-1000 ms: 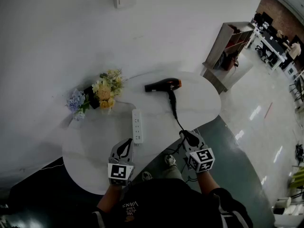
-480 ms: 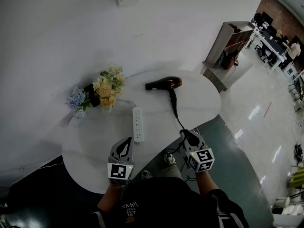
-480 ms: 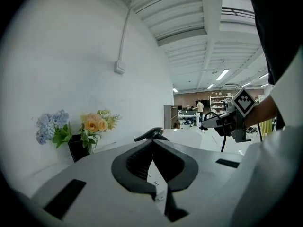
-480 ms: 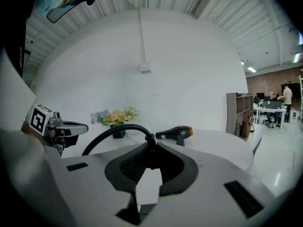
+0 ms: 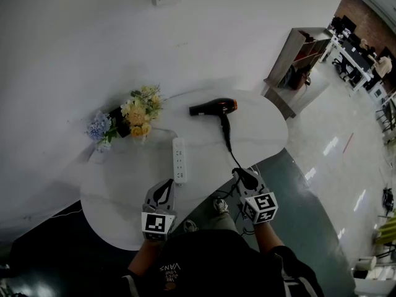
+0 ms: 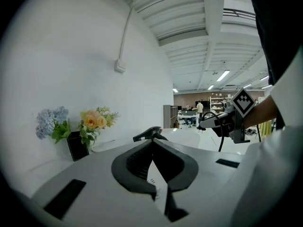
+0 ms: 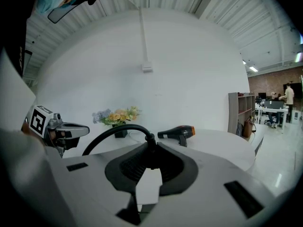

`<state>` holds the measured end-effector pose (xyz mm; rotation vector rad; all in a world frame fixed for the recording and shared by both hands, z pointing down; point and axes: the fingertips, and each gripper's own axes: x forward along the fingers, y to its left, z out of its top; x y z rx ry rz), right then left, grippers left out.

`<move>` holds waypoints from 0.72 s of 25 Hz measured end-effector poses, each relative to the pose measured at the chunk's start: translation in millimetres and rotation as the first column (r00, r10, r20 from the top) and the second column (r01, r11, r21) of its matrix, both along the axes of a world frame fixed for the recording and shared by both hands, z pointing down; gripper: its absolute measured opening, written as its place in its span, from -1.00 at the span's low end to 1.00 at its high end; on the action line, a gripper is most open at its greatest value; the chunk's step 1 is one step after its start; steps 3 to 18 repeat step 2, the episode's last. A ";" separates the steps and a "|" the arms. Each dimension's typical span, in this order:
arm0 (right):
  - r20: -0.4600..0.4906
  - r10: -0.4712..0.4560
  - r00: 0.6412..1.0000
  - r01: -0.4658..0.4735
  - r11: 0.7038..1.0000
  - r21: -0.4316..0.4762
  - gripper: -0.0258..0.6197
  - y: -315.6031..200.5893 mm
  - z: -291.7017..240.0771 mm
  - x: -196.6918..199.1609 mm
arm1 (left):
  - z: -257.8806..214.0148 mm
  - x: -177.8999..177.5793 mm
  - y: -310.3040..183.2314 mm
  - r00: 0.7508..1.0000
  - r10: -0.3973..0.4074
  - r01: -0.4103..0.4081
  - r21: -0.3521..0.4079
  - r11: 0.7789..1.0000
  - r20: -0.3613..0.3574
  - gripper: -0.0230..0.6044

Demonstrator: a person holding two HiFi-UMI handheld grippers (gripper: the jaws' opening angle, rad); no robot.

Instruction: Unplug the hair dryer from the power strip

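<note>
Holding gripper, the right one point(image 7: 151, 148): jaws a narrow way apart, pressed on the black plug point(image 7: 150, 139) of the hair dryer's cord; the plug's neck sticks out past the jaw tips.
Cord point(image 7: 110, 132): black, arcs up out of the right jaws and bends away to the left in the right gripper view; in the head view it runs from the plug across the table's near right edge up to the dryer's handle.
Right gripper's place: at the near right edge of the table point(image 5: 260, 135), well apart from the power strip.
Left gripper point(image 6: 152, 143): jaws pressed together with nothing between them; it hangs over the near part of the table, just near of the power strip's near end.
Power strip point(image 5: 179, 161): white, lies lengthwise near-to-far in the middle of the table, with no plug in it.
Hair dryer point(image 5: 213, 108): black with an orange band, on its side at the far part of the table, nozzle to the left.
Flowers point(image 5: 127, 121): yellow and blue, in a dark vase at the far left of the table by the wall.
</note>
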<state>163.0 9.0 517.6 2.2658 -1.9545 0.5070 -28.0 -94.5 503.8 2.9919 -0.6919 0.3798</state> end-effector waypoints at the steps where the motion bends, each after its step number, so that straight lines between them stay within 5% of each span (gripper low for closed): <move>1: 0.000 -0.002 1.000 0.002 1.000 0.001 -0.70 -0.6 0.4 -0.3 | 0.6 -0.2 0.2 1.000 -0.001 0.001 -0.001 1.000 -0.002 -0.87; 18: 0.000 -0.004 1.000 0.004 1.000 0.001 -0.70 -1.2 0.8 -0.6 | 1.0 -0.4 0.3 1.000 -0.001 0.001 -0.001 1.000 -0.006 -0.87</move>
